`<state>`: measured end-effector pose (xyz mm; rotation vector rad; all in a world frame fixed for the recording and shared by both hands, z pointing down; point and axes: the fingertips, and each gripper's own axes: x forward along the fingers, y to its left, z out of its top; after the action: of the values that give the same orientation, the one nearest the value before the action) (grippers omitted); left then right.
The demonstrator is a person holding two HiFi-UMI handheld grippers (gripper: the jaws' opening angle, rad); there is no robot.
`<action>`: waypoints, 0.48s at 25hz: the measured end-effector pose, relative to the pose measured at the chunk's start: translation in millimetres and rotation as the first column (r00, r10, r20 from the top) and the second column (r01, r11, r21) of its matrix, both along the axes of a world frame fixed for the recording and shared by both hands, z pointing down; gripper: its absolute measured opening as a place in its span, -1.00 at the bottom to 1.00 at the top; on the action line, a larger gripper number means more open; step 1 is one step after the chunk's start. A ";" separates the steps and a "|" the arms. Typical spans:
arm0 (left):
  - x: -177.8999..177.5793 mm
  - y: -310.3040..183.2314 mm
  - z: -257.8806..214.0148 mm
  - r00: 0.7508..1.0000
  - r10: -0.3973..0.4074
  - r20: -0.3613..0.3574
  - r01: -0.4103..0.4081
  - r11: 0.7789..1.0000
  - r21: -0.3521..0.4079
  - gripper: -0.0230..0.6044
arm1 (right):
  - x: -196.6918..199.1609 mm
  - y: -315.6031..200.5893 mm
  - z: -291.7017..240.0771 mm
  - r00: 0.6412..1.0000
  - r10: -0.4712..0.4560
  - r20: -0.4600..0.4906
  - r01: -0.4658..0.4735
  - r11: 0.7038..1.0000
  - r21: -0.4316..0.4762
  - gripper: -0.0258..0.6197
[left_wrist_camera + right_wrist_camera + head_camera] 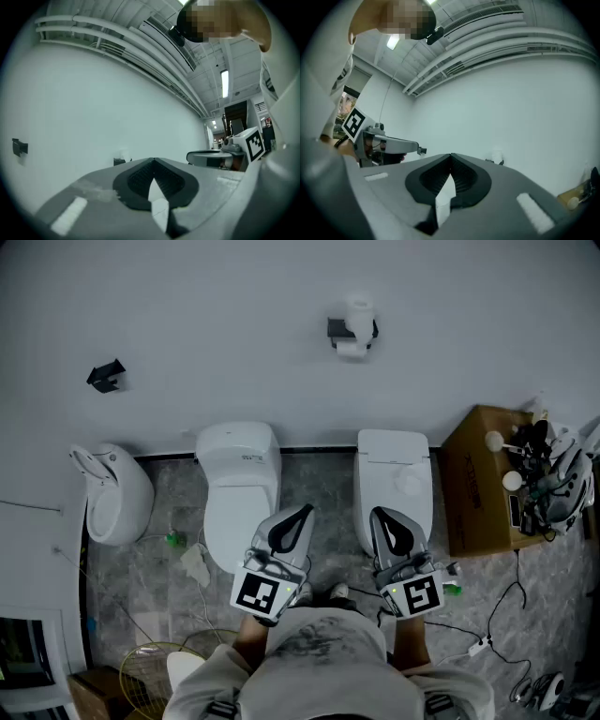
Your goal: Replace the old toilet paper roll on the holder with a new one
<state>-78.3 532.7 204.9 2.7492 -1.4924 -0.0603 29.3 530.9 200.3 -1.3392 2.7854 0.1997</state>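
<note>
The task looked barely started: the left claw [303,512] and right claw [378,515] were both shut and empty, well apart from the old roll [355,341] on its wall holder [337,329], so the next move likely meant reaching there and opening.

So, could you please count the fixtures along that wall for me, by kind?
Toilets: 2
Urinal: 1
Black wall holders: 2, only the right one carrying a paper roll
Total: 5
</note>
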 end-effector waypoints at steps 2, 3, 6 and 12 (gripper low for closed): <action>-12.4 -1.8 3.2 1.000 -0.001 0.004 0.001 1.000 0.002 -0.92 | -11.5 -0.3 3.0 1.000 0.005 -0.008 -0.005 1.000 -0.002 -0.92; -18.5 -2.3 5.0 1.000 0.000 0.010 0.000 1.000 0.004 -0.92 | -16.9 -0.1 4.3 1.000 0.009 -0.010 -0.009 1.000 -0.003 -0.92; -33.8 -3.2 7.4 1.000 0.012 0.017 -0.012 1.000 0.013 -0.92 | -29.9 2.0 5.2 0.999 0.033 0.007 -0.033 0.999 0.001 -0.92; -57.1 -11.2 6.5 0.999 0.033 -0.004 -0.033 0.999 0.007 -0.92 | -48.9 -0.6 4.6 0.994 0.105 0.018 -0.105 0.994 0.017 -0.92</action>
<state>-135.3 521.5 211.4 2.7771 -1.4476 -0.0711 -19.6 530.3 204.9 -1.4775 2.6948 0.2163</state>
